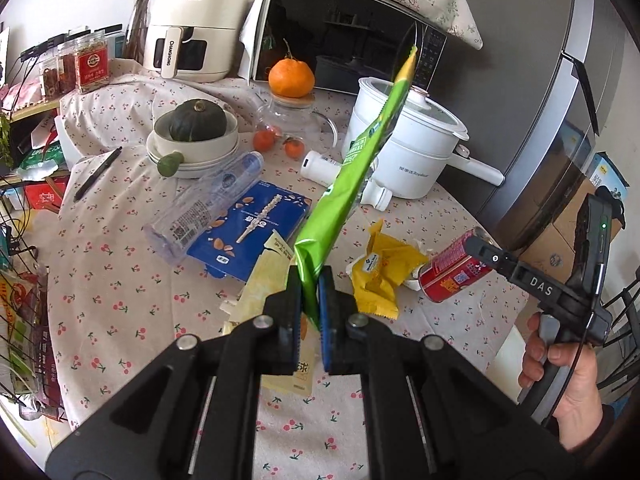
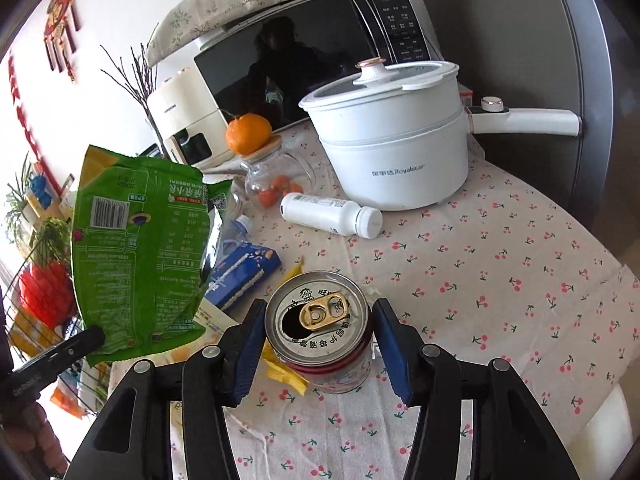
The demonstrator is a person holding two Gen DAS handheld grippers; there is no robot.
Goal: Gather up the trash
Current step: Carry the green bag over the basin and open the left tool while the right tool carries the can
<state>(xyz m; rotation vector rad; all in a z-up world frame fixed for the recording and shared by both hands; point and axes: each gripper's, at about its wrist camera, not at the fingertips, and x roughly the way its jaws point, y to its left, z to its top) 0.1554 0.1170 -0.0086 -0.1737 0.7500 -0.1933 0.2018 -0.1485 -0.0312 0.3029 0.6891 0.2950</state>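
My left gripper (image 1: 310, 292) is shut on the bottom edge of an empty green snack bag (image 1: 360, 152), which stands up from the jaws above the table. The right wrist view shows the same green bag (image 2: 136, 248) at the left, hanging over the left gripper's fingers (image 2: 86, 340). My right gripper (image 2: 320, 320) is shut on a red drink can (image 2: 316, 316) with an opened gold tab, its blue pads against both sides. From the left wrist view, the red can (image 1: 452, 268) is tilted in the right gripper (image 1: 468, 248) by the table's right edge.
On the cherry-print cloth (image 2: 500, 280) lie a yellow wrapper (image 1: 380, 268), a blue snack box (image 1: 248, 228), a clear plastic bottle (image 1: 204, 208) and a white bottle (image 2: 332, 216). A white pot (image 2: 392, 140), microwave (image 1: 352, 32) and glass jar (image 1: 288, 116) stand behind.
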